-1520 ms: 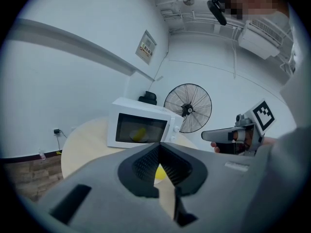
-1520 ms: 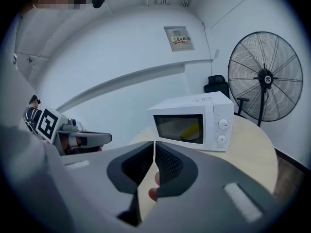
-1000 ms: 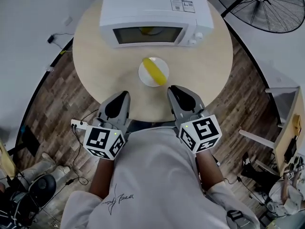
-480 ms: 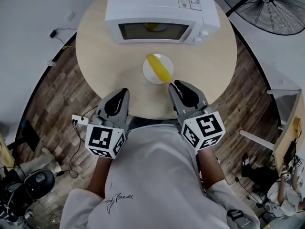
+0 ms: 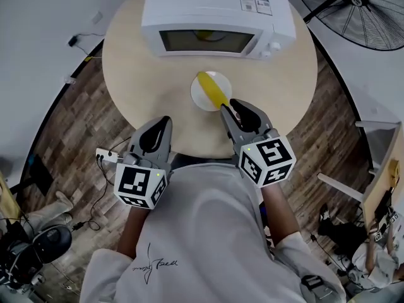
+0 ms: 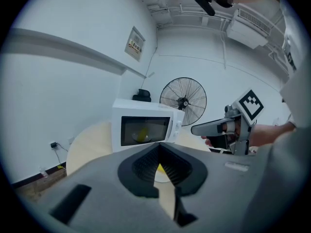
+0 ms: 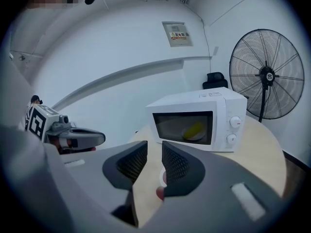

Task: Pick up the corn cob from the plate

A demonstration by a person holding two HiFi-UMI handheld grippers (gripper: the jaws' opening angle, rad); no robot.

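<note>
- Plainly, the corn cob (image 5: 212, 89) is found lying on the small white plate (image 5: 200, 98), which is set on the round table (image 5: 139, 68) just in front of the microwave (image 5: 218, 8).
- The cob's long axis is laid slantwise in the head view, from the far left of the plate to the near right, so its near end is turned toward the right gripper (image 5: 229, 106).
- The right gripper is held just beside that near end, at the plate's near rim. Its jaws have just been opening and are now parted by a narrow gap, with nothing between them.
- The left gripper (image 5: 165, 121) is kept well apart from the plate, near the table's edge. Its jaw tips are closed together on nothing.
- The right gripper is judged to be the nearer one, and the one placed for the pick.
- A short advance along the cob's own line is called for. The jaws would likely have to be widened, or turned across the cob, before it can be taken between the pads.
</note>
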